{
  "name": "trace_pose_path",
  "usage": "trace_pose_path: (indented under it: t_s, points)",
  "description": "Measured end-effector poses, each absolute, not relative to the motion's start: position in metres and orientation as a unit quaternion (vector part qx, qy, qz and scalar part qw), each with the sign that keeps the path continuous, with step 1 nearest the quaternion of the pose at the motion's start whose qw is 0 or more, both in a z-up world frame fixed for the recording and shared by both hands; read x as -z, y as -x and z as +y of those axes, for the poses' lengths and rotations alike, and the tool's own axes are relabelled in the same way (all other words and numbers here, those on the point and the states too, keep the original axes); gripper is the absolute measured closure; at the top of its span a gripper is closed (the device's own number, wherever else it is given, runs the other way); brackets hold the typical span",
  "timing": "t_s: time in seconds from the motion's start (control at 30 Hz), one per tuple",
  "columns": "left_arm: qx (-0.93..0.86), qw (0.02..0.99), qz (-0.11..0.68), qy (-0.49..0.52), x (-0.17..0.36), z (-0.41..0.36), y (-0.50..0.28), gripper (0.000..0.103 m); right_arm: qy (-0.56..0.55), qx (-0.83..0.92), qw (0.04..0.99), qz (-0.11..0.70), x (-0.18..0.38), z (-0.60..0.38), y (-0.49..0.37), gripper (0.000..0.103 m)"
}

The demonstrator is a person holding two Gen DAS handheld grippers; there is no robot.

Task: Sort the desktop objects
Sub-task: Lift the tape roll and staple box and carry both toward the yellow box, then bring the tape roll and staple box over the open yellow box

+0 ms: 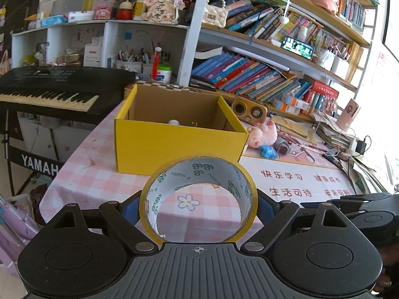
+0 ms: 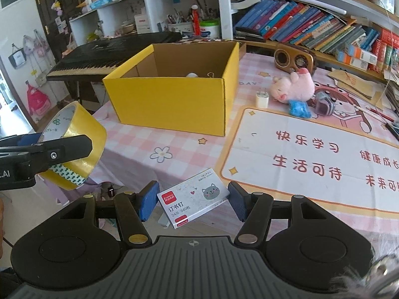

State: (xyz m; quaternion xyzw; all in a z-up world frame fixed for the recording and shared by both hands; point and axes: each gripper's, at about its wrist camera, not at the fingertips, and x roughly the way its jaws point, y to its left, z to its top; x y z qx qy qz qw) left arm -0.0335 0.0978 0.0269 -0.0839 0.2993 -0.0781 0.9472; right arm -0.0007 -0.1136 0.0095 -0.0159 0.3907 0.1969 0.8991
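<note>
Both wrist views face yellow box (image 1: 178,147) from near

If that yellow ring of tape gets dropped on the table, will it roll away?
Probably, if it lands on its edge: the tape roll is round and hollow, so it could roll across the checked tablecloth. It looks stiff, keeping its ring shape while the left gripper squeezes it. Its glossy side may be a bit slippery.

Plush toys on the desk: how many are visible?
1: a pink plush pig lying on the desk right of the yellow box, in front of the wooden radio. Others may be hidden inside the box.
</note>
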Motion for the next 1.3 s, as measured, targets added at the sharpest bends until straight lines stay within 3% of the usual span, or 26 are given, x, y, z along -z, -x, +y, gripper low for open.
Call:
trace_pose_path:
  t_s: [1.3]
  points:
    - [0.057, 0.945, 0.305, 0.098, -0.024, 0.118, 0.011, 0.013, 0.033, -0.231, 0.889, 0.393, -0.014, -0.08, -0.038, 0.045]
